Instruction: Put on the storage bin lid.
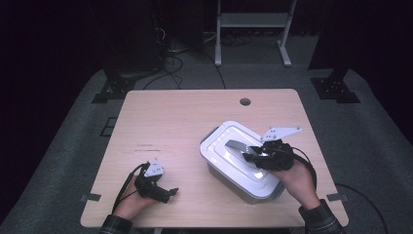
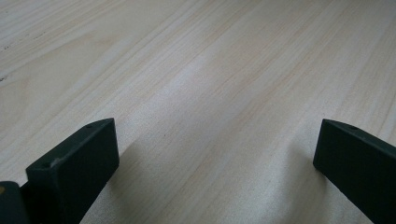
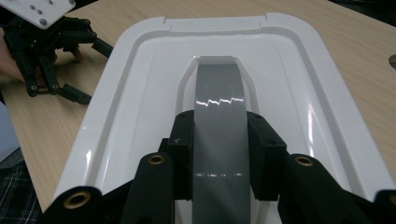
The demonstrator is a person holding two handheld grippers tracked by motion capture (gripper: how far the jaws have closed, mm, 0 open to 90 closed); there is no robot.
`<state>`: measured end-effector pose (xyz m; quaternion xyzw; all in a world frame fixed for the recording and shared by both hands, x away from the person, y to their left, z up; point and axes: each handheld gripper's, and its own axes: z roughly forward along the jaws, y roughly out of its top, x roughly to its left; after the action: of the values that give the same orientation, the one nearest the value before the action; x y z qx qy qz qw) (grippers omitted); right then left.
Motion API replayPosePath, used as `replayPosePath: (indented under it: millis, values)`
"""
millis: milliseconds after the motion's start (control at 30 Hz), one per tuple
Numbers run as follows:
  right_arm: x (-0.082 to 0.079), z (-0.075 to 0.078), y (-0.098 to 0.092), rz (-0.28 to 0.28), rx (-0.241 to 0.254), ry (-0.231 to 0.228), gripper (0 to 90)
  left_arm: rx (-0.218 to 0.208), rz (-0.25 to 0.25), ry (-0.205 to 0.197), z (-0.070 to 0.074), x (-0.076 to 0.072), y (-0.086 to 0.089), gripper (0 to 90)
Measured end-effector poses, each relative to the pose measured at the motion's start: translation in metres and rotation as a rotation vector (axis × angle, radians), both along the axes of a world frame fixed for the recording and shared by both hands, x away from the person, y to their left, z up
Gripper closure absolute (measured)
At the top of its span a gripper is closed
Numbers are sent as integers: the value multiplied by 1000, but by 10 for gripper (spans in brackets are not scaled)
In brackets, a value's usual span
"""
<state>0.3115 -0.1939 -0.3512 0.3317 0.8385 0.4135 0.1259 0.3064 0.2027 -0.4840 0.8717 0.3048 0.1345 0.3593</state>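
Observation:
A white plastic box [image 1: 220, 168] with a white lid [image 3: 154, 70] sits right of the table's middle, turned at an angle. A grey handle [image 3: 218, 88] arches along the lid's centre; it also shows in the high view as the grey handle [image 1: 237, 145]. My right gripper [image 3: 218, 154] is shut on that handle, one black pad pressed against each side, and in the high view the right gripper [image 1: 252, 152] reaches over the lid from the right. My left gripper [image 1: 170, 194] rests low near the table's front left, open, with bare wood between the jaws of the left gripper [image 2: 215, 158].
The light wooden table [image 1: 185, 117] has a round cable hole [image 1: 245, 102] near its far edge. Beyond it lie a grey carpet, cables [image 1: 170, 61] and a white frame's feet [image 1: 282, 51]. From the right gripper view the left gripper [image 3: 93, 72] is off the lid's left side.

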Motion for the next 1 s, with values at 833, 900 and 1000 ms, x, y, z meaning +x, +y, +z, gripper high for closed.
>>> replayPosePath:
  millis: [833,900,1000]
  values:
    - [-11,17,-41,-65,74,-54,157,-6,-4,-4,-1,1,-1,0]
    - [-14,18,-47,-74,76,-61,138,-6,-4,-4,-1,0,-1,0]
    - [-19,18,-54,-90,59,-75,121,-6,-4,-4,-1,0,-1,0]
